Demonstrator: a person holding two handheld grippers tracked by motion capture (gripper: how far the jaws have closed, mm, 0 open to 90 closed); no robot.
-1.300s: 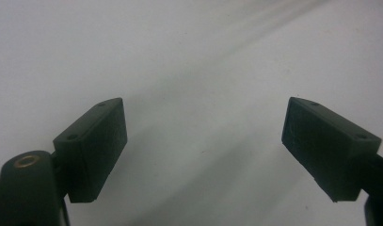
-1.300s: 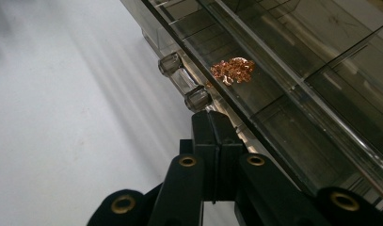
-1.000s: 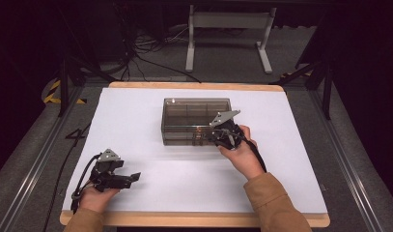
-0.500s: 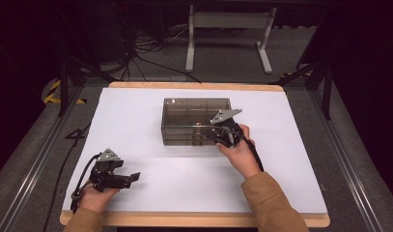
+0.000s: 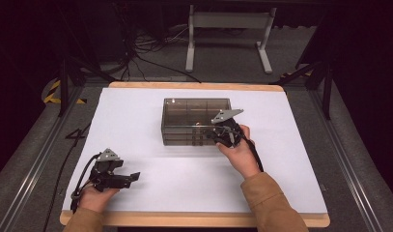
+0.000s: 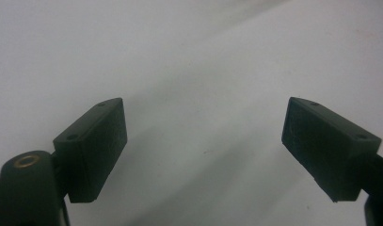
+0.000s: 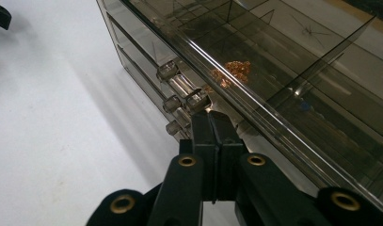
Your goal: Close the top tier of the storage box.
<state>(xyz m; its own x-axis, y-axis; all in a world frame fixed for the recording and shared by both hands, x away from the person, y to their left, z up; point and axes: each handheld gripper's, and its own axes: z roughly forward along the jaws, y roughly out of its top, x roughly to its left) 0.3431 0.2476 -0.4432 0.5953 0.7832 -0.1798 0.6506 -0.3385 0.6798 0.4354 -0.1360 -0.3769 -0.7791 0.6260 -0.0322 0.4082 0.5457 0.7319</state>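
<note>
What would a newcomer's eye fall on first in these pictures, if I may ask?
Most likely the smoky transparent plastic drawer box in the middle of the white table, with a glittering copper-coloured tangle inside near its front. Next, the right gripper, jaws shut, sits right at the box's clear handle, while the left gripper rests open near the table's front left corner.

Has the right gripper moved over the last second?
No. In the high view the right gripper sits at the same spot against the front right of the smoky box, fingers shut by the knobs, as before.
</note>
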